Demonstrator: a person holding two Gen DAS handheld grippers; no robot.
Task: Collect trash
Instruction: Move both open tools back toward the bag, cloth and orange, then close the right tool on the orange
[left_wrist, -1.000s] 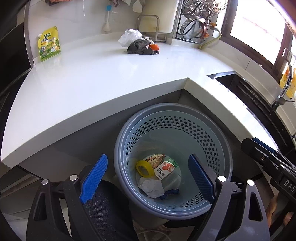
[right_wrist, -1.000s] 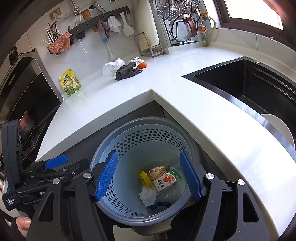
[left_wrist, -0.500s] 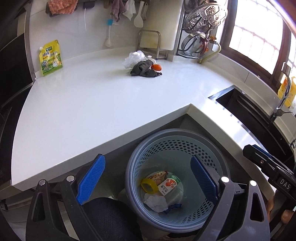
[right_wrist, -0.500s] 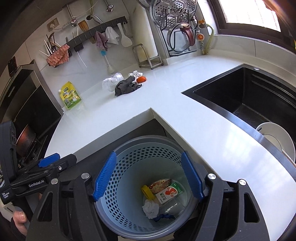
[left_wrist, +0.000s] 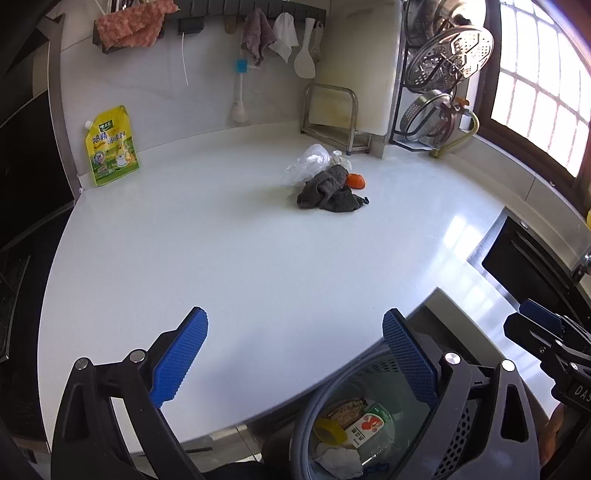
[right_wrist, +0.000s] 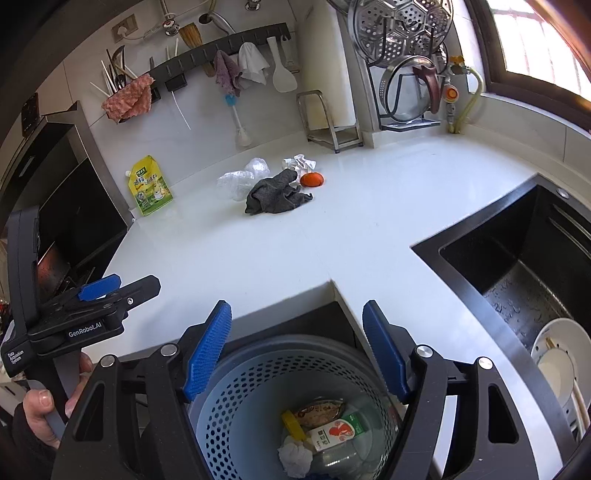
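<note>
A grey-blue perforated bin (right_wrist: 258, 384) stands below the counter corner and holds a carton (right_wrist: 334, 434), a yellow ring, a wrapper and crumpled tissue; it also shows in the left wrist view (left_wrist: 314, 406). At the back of the white counter (left_wrist: 240, 258) lie a clear plastic bag (left_wrist: 310, 162), a dark grey cloth (left_wrist: 328, 192), an orange piece (left_wrist: 355, 181) and crumpled white paper (right_wrist: 301, 162). My left gripper (left_wrist: 295, 354) is open and empty above the counter's front edge. My right gripper (right_wrist: 295, 350) is open and empty above the bin.
A yellow-green pouch (left_wrist: 110, 146) leans on the back wall at left. A black sink (right_wrist: 517, 258) with a white bowl (right_wrist: 561, 362) is at right. A cutting-board stand, a pot-lid rack and hanging utensils line the back wall.
Both grippers have risen and tilted up from over the bin toward the counter. The bin has slid to the bottom of both views. Both stay open and empty.
</note>
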